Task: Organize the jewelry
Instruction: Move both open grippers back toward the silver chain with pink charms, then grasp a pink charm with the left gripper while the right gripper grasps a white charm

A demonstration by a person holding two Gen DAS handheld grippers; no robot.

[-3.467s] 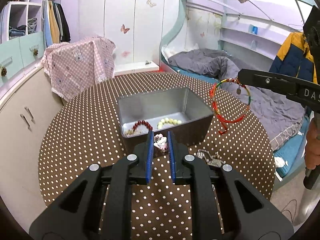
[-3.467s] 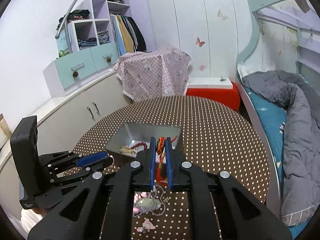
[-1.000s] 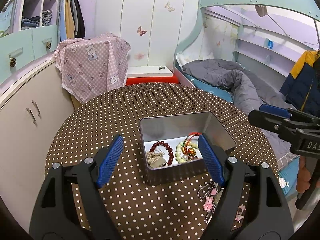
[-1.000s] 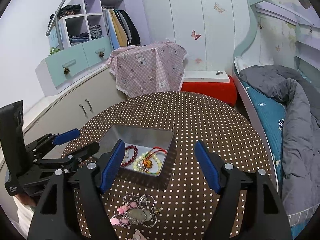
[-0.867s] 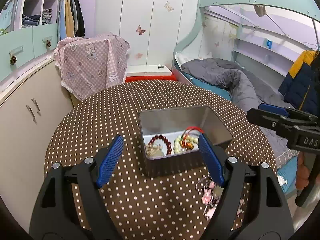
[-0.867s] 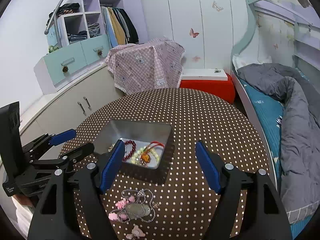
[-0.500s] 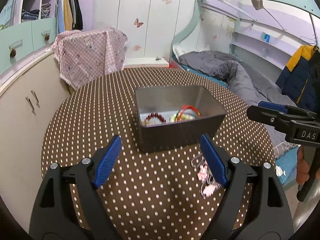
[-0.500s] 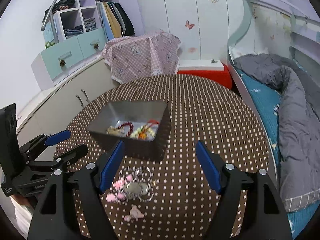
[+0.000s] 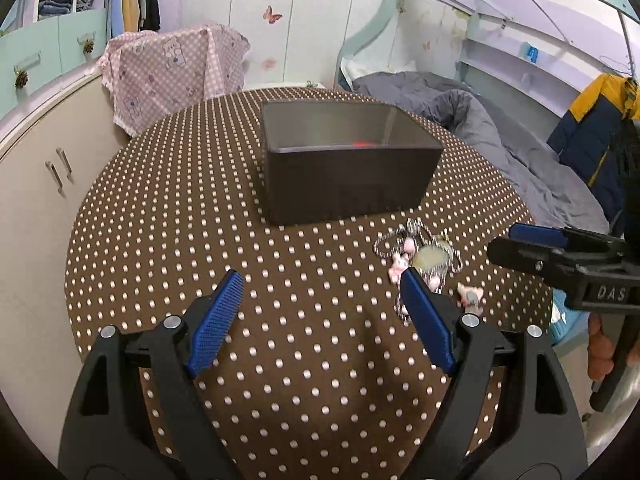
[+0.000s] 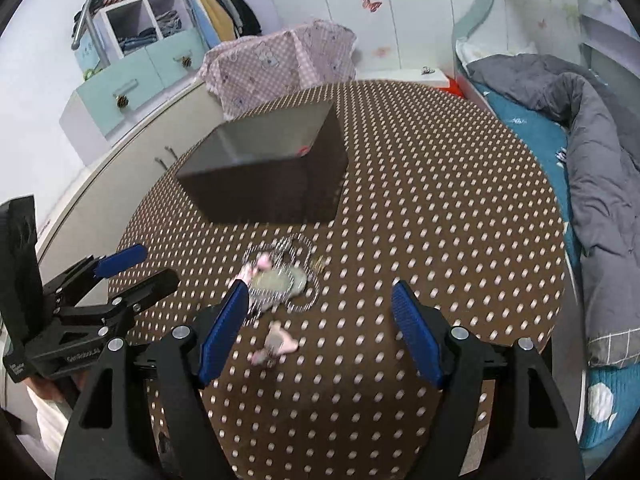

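Observation:
A dark metal box (image 9: 348, 172) stands on the brown polka-dot round table (image 9: 200, 240); only a red trace of the jewelry inside shows over its rim. A silver chain necklace with pink charms and a round pendant (image 9: 420, 256) lies on the table in front of the box, also in the right wrist view (image 10: 280, 276), with a small pink charm (image 10: 276, 344) nearer. My left gripper (image 9: 320, 316) is open and empty, low over the table. My right gripper (image 10: 320, 328) is open and empty, just behind the necklace. The box also shows in the right wrist view (image 10: 268, 184).
A bed with a grey duvet (image 10: 592, 128) lies to the right of the table. A cabinet (image 9: 32, 168) and a pink checked cloth (image 9: 172, 68) stand to the left and behind. The table edge runs close on the right (image 10: 560, 280).
Both grippers have dropped lower and pulled back from the box toward the near side of the table; both stay open. The box's contents are now mostly hidden behind its front wall.

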